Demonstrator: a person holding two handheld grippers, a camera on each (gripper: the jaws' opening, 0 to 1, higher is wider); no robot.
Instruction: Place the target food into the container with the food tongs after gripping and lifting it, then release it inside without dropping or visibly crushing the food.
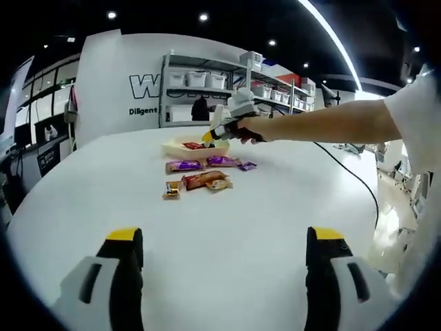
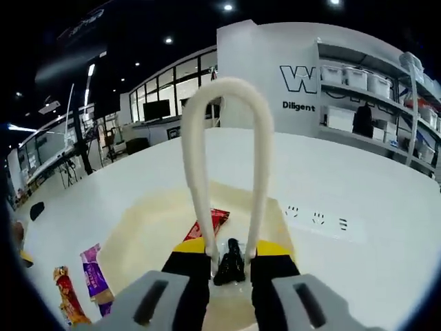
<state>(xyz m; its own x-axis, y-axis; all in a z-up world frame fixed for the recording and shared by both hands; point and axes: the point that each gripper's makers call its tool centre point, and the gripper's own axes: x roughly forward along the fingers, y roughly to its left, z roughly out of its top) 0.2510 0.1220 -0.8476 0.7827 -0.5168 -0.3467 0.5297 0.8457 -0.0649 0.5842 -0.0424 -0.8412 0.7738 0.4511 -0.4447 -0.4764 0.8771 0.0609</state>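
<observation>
- The tongs (image 2: 224, 172), a pale loop of plastic, stand up between the fingers of the right gripper (image 2: 231, 258), which are pressed together on the two arms of the tongs near the base.
- Something dark sits low between the arms of the tongs; I cannot tell if it is food or a part of the tool.
- Directly under the tongs is the container (image 2: 148, 227), a shallow cream tray, and a red packet (image 2: 210, 224) lies inside it just behind the tongs.
- In the left gripper view the same tray (image 1: 196, 148) is on the far side of the white counter (image 1: 275, 207), with the right gripper (image 1: 224, 124) hanging over it on the end of the person's arm (image 1: 324, 124).
- The other snacks lie on the counter just on the near side of the tray: two purple packets (image 1: 185, 165), an orange packet (image 1: 205, 180) and a small gold one (image 1: 171, 189).
- These packets lie with the long side roughly across the left gripper view, so I think the tongs should close over the short side.
- The right gripper is much nearer to the food; the move from tray to packets looks short and goes toward the left gripper.
- The left gripper (image 1: 224, 258) is low over the bare counter, well apart from the food, its fingers wide apart and holding nothing.
</observation>
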